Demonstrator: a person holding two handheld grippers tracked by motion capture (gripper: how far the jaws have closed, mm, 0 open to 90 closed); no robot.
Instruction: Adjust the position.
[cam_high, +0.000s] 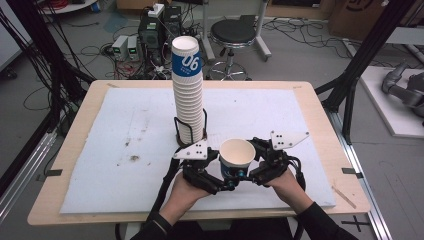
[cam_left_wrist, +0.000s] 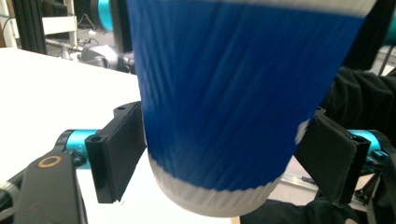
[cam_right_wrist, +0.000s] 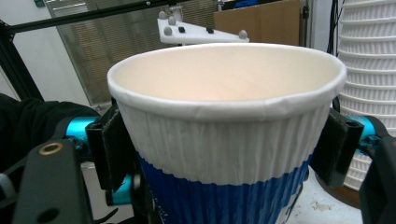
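A single paper cup (cam_high: 237, 152), white with a blue band, hangs just above the table's near edge between both grippers. My right gripper (cam_high: 250, 166) comes from the right and is shut on the cup's upper wall below the rim; in the right gripper view both pads (cam_right_wrist: 112, 144) press on the cup (cam_right_wrist: 224, 140). My left gripper (cam_high: 231, 181) reaches in from the left, lower down. In the left gripper view its jaws flank the blurred blue body of the cup (cam_left_wrist: 219, 102), with a thin gap at the right pad (cam_left_wrist: 327, 158).
A tall stack of the same cups (cam_high: 188, 95) stands in a black wire holder (cam_high: 190, 134) just behind the grippers, close to the left one. A white mat (cam_high: 125, 150) covers the wooden table. A stool (cam_high: 232, 32) and cables lie on the floor beyond.
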